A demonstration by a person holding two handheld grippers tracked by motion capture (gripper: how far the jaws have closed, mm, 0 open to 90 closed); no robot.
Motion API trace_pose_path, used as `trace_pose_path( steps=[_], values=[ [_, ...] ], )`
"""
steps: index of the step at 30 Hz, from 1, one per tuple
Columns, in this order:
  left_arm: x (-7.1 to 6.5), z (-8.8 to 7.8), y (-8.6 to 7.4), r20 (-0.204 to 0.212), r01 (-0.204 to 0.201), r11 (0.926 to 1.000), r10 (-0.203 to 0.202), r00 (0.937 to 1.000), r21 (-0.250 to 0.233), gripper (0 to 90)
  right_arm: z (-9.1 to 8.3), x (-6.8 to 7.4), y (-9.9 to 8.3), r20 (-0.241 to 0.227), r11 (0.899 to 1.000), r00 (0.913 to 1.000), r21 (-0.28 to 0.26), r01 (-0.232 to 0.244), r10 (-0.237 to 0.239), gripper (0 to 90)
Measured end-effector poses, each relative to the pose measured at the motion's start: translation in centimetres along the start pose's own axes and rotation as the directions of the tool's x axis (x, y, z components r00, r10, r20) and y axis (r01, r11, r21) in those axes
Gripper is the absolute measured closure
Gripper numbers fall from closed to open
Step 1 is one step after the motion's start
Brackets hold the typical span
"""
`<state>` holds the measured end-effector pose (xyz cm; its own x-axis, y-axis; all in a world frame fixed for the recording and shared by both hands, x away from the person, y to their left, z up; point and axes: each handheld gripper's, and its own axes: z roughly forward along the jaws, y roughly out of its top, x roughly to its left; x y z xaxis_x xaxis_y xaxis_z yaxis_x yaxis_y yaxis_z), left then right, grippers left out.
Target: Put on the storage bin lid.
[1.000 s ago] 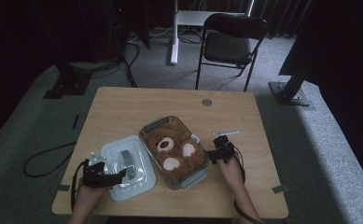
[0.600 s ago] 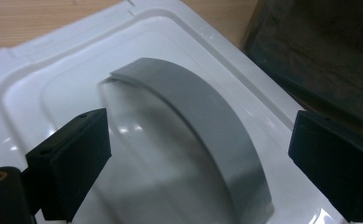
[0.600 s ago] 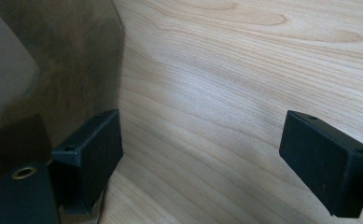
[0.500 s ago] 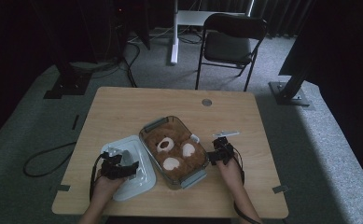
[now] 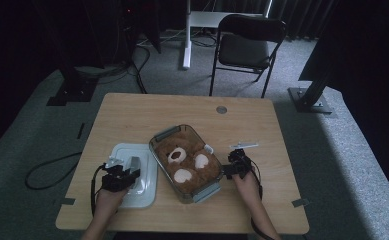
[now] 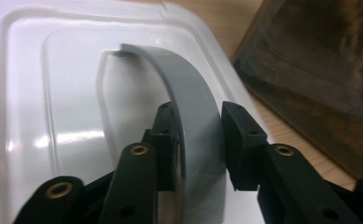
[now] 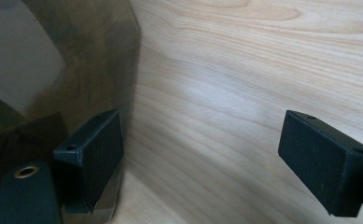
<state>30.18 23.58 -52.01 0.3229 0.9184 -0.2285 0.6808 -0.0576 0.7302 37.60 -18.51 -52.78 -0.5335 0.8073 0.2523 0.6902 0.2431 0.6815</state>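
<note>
Pinching the grey handle (image 6: 193, 116) of the white lid (image 5: 134, 172) at lower left of the high view, the left claw (image 6: 198, 135) has just closed, the tub (image 5: 187, 160) lying immediately to its right, while the right claw (image 7: 202, 154) stays spread beside the tub's wall.

Light wooden rectangular table (image 5: 132, 112) with a round grey grommet (image 5: 221, 109) near its far edge, carrying a white plastic lid with grey arched handle (image 5: 141, 172) at front left, a clear rectangular plastic bin (image 5: 165, 135) just beside it, and a small white clip-like piece (image 5: 244, 145) further right.
</note>
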Motion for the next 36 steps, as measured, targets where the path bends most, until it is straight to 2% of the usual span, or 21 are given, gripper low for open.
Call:
trace_pose_path(
  steps=[5, 6, 7, 8, 12, 17, 22, 26, 31, 34, 35, 36],
  values=[
    [0.9, -2.3, 0.5, -0.004, 0.019, 0.9984, -0.019, 0.9998, -0.052, 70.4, 0.1, 0.7, -0.6, -0.049, 1.000, 0.9988, -0.007, 0.007, -0.007, 13.5],
    [0.9, -2.3, 0.5, -0.004, 0.019, 0.9984, -0.019, 0.9998, -0.052, 70.4, 0.1, 0.7, -0.6, -0.049, 1.000, 0.9988, -0.007, 0.007, -0.007, 13.5],
    [1.3, -3.7, 0.9, -0.012, 0.026, 0.9960, -0.027, 0.9996, -0.086, 70.4, 0.1, 0.9, -0.7, -0.058, 1.000, 0.9983, -0.006, 0.009, -0.009, 13.5],
    [1.5, -4.3, 1.0, -0.016, 0.027, 0.9946, -0.029, 0.9995, -0.100, 70.4, 0.2, 1.6, -1.0, -0.074, 1.000, 0.9971, -0.004, 0.020, -0.020, 13.5],
    [1.6, -6.7, 1.8, -0.007, 0.035, 0.9867, -0.037, 0.9993, -0.159, 70.5, 0.0, 2.8, -1.3, -0.069, 0.999, 0.9965, -0.004, 0.047, -0.047, 13.6],
    [0.7, -9.1, 2.9, 0.016, 0.012, 0.9753, -0.008, 0.9998, -0.220, 70.5, -0.1, 4.2, -1.5, -0.108, 0.997, 0.9915, -0.007, 0.073, -0.073, 13.6],
    [-0.4, -10.9, 4.2, 0.039, -0.027, 0.9639, 0.039, 0.9985, -0.265, 70.6, -0.1, 5.8, -1.5, -0.139, 0.994, 0.9843, -0.013, 0.108, -0.109, 13.6],
    [-1.1, -12.1, 4.9, 0.042, -0.051, 0.9539, 0.066, 0.9970, -0.296, 70.6, 0.1, 7.3, -1.6, -0.167, 0.991, 0.9768, -0.012, 0.133, -0.134, 13.6],
    [-2.0, -13.1, 5.3, 0.082, -0.055, 0.9429, 0.086, 0.9929, -0.328, 70.6, 0.8, 9.2, -1.4, -0.215, 0.985, 0.9618, 0.004, 0.173, -0.169, 13.5],
    [-2.8, -13.4, 5.5, 0.127, -0.060, 0.9426, 0.107, 0.9861, -0.329, 70.6, 1.3, 10.1, -1.1, -0.240, 0.982, 0.9535, 0.002, 0.188, -0.182, 13.5],
    [-3.1, -13.3, 5.6, 0.145, -0.060, 0.9435, 0.113, 0.9830, -0.326, 70.6, 1.6, 10.5, -1.1, -0.254, 0.982, 0.9494, 0.003, 0.191, -0.184, 13.5],
    [-3.5, -13.2, 5.6, 0.166, -0.060, 0.9451, 0.119, 0.9790, -0.321, 70.6, 1.9, 10.8, -1.0, -0.283, 0.981, 0.9415, 0.011, 0.194, -0.183, 12.6]
  ],
)
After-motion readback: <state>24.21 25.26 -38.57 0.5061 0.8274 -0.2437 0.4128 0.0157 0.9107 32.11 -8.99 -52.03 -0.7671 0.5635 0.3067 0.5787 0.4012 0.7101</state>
